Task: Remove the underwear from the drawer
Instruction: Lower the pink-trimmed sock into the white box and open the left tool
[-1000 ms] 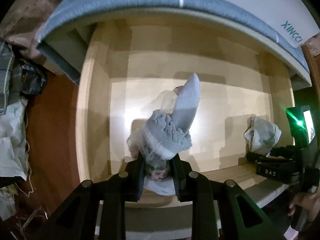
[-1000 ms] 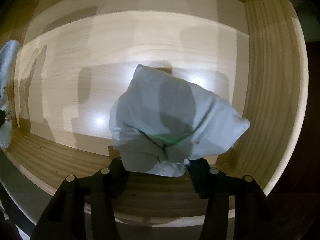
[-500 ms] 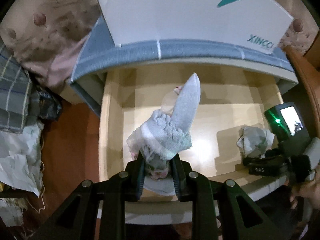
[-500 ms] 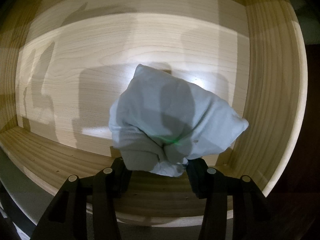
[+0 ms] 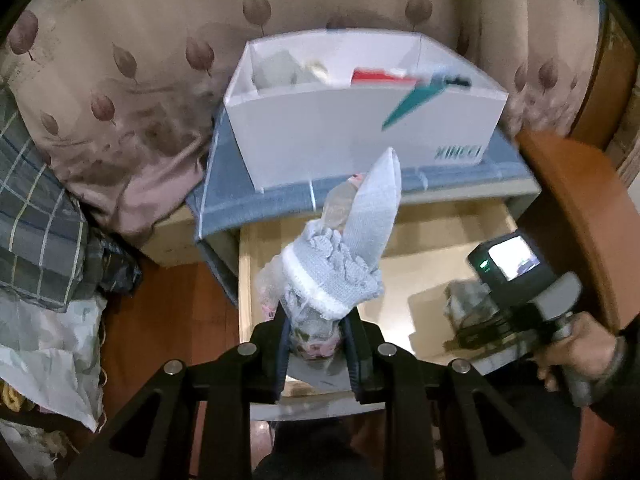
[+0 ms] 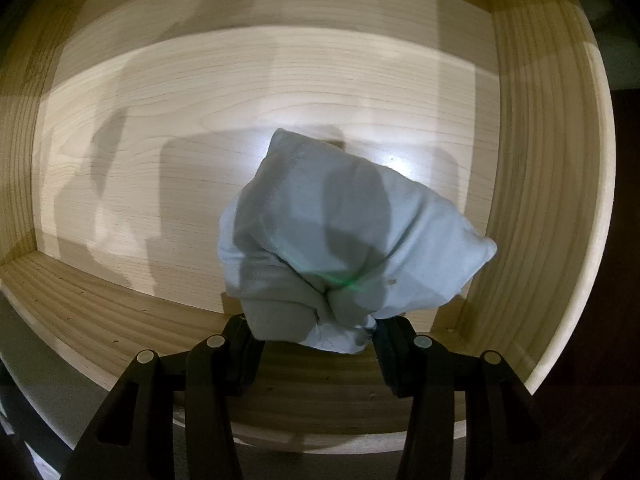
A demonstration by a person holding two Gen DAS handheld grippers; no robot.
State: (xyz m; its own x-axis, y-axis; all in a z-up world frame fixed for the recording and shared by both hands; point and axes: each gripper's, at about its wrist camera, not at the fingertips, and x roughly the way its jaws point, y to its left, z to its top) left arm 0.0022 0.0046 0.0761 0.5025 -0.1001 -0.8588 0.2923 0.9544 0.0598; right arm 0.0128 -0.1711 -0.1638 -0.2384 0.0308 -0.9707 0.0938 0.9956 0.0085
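Note:
My left gripper (image 5: 316,336) is shut on a bundle of grey knit underwear with white lace trim (image 5: 336,276), held well above the open wooden drawer (image 5: 452,236). My right gripper (image 6: 316,340) is shut on a pale blue-grey bundle of underwear (image 6: 344,236) just above the drawer's bare wooden floor (image 6: 168,120), near its right wall. The right gripper and its bundle (image 5: 464,304) also show in the left wrist view, low in the drawer at the right.
A white open box (image 5: 360,120) with small items stands on the blue-covered cabinet top (image 5: 224,200) behind the drawer. A leaf-patterned curtain (image 5: 140,60) hangs behind. Clothes and bags (image 5: 40,240) pile at the left. A brown wooden piece (image 5: 580,208) stands at the right.
My left gripper has lifted its underwear up and back, out of the drawer, so the box and curtain have come into view. The right gripper has stayed almost still.

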